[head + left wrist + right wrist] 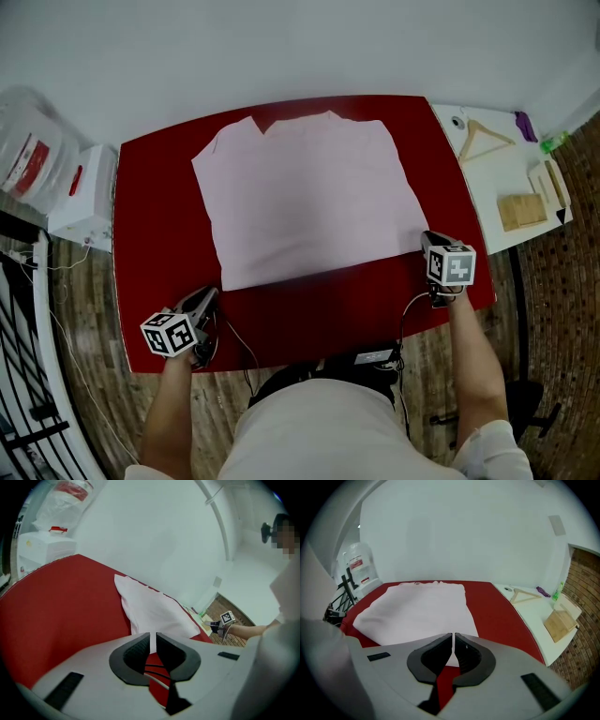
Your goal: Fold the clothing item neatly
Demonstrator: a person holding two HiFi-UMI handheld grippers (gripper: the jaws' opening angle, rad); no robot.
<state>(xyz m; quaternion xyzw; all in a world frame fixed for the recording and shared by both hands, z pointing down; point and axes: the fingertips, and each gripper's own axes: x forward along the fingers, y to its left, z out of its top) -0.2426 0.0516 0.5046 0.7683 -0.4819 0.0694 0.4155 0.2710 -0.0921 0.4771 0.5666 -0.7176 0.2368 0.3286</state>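
Left claw [153, 640] barely parted, right claw [453, 643] closed, both empty over red table [159, 187], white wall [281, 47] behind, wooden floor [86, 309] below.

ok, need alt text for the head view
Top-down view of a pale pink garment laid flat on a red table, with the person's left gripper and right gripper at its two near corners, holding nothing. A white side table with a wooden hanger stands to the right.
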